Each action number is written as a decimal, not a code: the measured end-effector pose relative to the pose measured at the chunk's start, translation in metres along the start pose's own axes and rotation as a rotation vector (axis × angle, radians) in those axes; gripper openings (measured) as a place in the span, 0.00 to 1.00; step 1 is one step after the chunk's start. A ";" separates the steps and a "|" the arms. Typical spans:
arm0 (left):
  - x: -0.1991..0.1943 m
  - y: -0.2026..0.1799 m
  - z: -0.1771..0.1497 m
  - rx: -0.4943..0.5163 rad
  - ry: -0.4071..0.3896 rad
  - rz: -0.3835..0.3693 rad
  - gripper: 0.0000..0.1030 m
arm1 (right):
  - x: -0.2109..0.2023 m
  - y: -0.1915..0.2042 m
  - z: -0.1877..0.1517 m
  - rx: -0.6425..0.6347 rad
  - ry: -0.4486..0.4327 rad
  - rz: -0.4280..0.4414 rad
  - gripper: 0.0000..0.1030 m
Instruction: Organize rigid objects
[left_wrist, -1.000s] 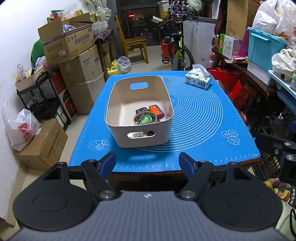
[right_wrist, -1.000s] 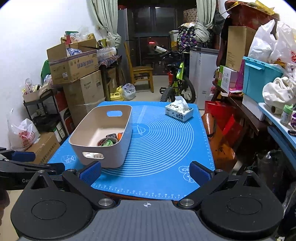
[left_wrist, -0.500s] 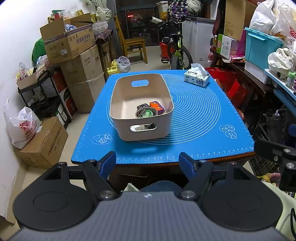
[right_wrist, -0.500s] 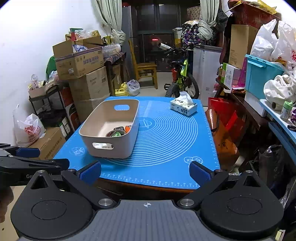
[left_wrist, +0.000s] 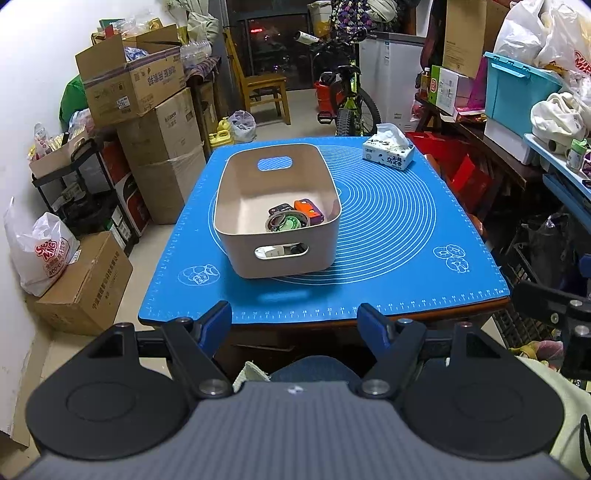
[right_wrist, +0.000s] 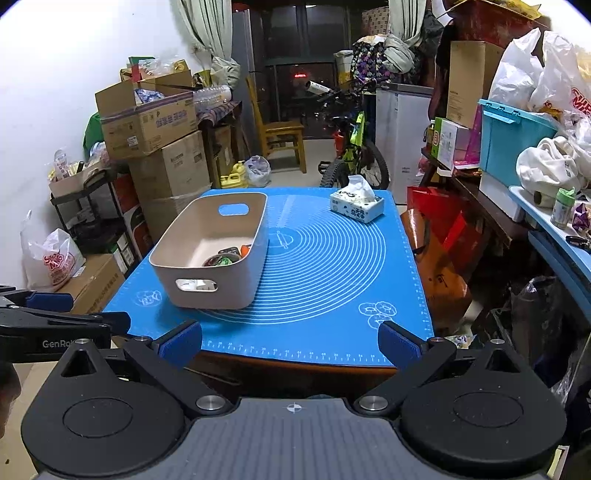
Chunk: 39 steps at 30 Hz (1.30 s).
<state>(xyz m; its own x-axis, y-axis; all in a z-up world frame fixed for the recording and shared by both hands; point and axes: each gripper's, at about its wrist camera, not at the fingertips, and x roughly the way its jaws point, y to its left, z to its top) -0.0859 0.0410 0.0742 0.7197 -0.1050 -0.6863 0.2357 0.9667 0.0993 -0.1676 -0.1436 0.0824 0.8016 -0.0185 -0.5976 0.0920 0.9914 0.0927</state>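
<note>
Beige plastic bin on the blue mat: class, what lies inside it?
Inside the beige plastic bin: an orange block, a round green-centred metal ring, dark pieces. Its near wall hides anything below.

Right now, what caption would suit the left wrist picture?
Open left tongs hover before a beige bin of small items on a blue mat.
</note>
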 end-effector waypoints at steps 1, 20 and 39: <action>0.000 0.000 0.000 -0.002 0.001 0.000 0.73 | 0.000 0.000 0.000 0.000 0.000 -0.001 0.98; 0.001 0.000 -0.002 0.002 0.006 -0.004 0.73 | 0.002 -0.004 0.000 0.013 0.008 -0.004 0.98; 0.000 0.000 0.001 0.006 0.004 -0.010 0.73 | 0.000 -0.007 -0.004 0.015 0.003 -0.013 0.98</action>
<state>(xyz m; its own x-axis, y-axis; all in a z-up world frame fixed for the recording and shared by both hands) -0.0852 0.0404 0.0754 0.7145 -0.1140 -0.6903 0.2467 0.9643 0.0962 -0.1705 -0.1504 0.0788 0.7984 -0.0306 -0.6013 0.1109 0.9891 0.0970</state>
